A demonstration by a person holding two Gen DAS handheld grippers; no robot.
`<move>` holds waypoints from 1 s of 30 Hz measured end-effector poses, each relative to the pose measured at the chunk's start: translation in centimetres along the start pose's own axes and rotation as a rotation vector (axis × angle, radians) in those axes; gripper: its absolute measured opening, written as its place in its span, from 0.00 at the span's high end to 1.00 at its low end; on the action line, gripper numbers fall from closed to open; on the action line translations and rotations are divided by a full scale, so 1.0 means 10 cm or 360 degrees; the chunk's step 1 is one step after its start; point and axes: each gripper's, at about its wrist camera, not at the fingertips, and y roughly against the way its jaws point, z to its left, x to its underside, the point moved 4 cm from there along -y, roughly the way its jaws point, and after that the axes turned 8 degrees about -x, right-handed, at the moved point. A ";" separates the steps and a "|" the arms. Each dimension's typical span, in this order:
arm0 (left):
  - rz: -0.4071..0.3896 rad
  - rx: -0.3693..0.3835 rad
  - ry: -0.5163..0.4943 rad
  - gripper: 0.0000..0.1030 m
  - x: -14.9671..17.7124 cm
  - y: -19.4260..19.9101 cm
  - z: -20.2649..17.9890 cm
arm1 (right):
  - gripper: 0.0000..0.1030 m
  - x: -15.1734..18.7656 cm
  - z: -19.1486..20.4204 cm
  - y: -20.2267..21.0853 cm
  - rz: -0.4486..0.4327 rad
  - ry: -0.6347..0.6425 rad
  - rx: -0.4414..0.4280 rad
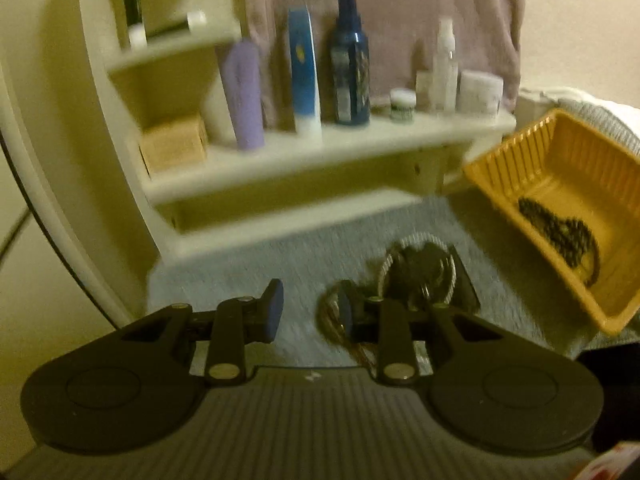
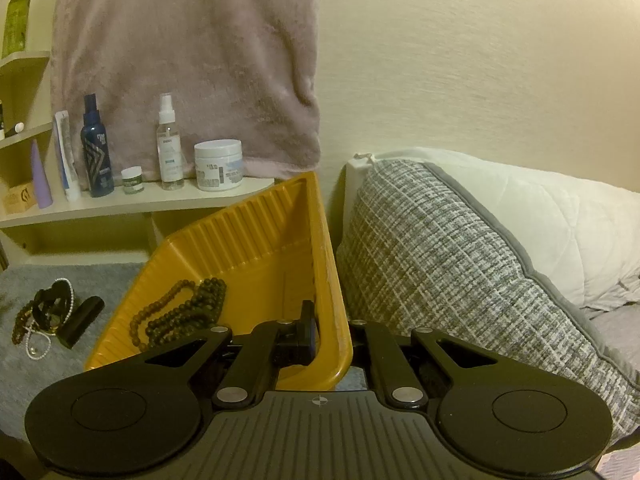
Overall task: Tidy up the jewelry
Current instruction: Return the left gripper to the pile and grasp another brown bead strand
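**Jewelry on the blanket, tray tipped up at the right**

We start at the far left, where our left hand-held gripper [image 1: 308, 312] hangs over the grey blanket [image 1: 240, 272] with its blue-padded fingers [image 1: 273, 312] a little apart and nothing between them. The view from it is blurred. Just past its right finger lies the heap of jewelry [image 2: 44, 320]: a white pearl string [image 2: 38, 350], brown beads and dark pieces tangled together, with a black tube [image 2: 82, 322] lying beside them.

Behind the heap stands the cream shelf [image 2: 132, 204], carrying a purple tube [image 2: 41, 178], a dark blue bottle [image 2: 97, 152], a small jar [image 2: 132, 180], a clear spray bottle [image 2: 169, 148] and a white tub [image 2: 219, 164]. A pinkish towel [image 2: 188, 60] hangs on the wall above.

Further right, the yellow tray [image 2: 256, 240] sits tilted, with a dark bead necklace [image 2: 180, 316] resting inside it. Our right hand-held gripper [image 2: 332, 344] is clamped on the tray's near right rim, one finger inside the wall and one outside. At the far right leans a grey woven pillow [image 2: 460, 264] against a white one [image 2: 540, 220].
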 end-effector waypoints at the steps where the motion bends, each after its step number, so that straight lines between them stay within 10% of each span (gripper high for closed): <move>1: 0.0016 0.0012 0.0033 0.75 0.06 -0.03 -0.03 | 0.95 0.00 0.00 0.00 0.0002 0.0002 0.0002; 30: 0.0149 -0.0014 -0.0002 0.96 0.39 -0.34 -0.34 | 0.95 0.02 -0.02 -0.03 0.0026 0.0016 0.0007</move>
